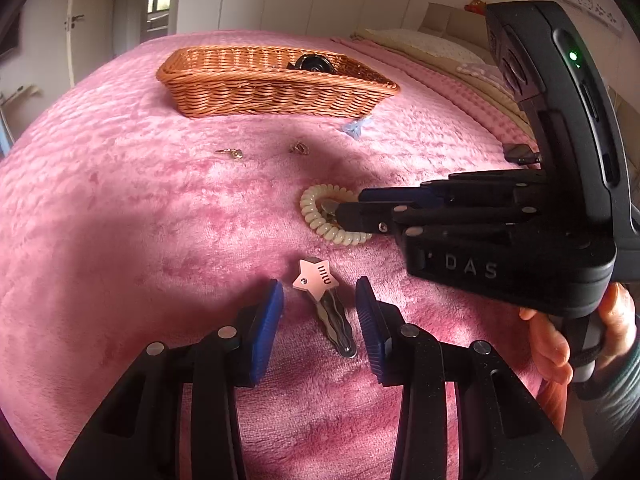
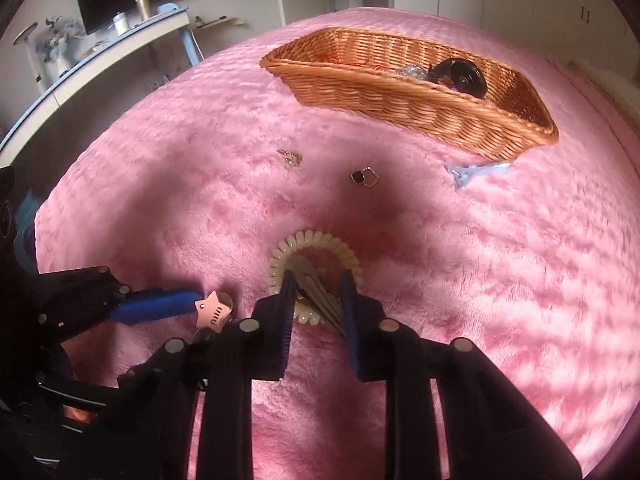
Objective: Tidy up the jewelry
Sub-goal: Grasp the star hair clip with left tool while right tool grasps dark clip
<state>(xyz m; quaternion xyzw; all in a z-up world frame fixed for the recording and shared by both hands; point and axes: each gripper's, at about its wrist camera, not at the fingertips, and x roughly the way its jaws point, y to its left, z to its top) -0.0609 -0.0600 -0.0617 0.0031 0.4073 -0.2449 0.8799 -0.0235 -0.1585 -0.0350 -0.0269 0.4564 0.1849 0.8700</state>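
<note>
The star hair clip (image 1: 320, 304) is lying on the pink bed blanket (image 1: 140, 220), its star end pointing away toward the basket and its wavy metal leg running back toward the near edge, tilted a little to the right. That long axis is lying almost along the reach of the left tongs (image 1: 320, 308), whose blue pads (image 1: 266, 320) are standing apart on either side of the clip without touching it; a squeeze would meet the clip across its narrow width.

Just beyond and to the right, the cream spiral hair tie (image 1: 320, 216) is resting on the blanket with a slim metal clip (image 2: 316, 288) lying across it. The right tongs (image 2: 318, 300) are reaching in from the right and sitting nearly together around that clip, though I cannot tell whether the pads are truly pressing it.

Farther off, two small earrings (image 1: 298, 148) and a pale blue clip (image 1: 356, 126) are waiting on the blanket, and the wicker basket (image 1: 224, 92), already holding a dark round object (image 1: 314, 64), is standing at the far side, well apart from both tongs.
</note>
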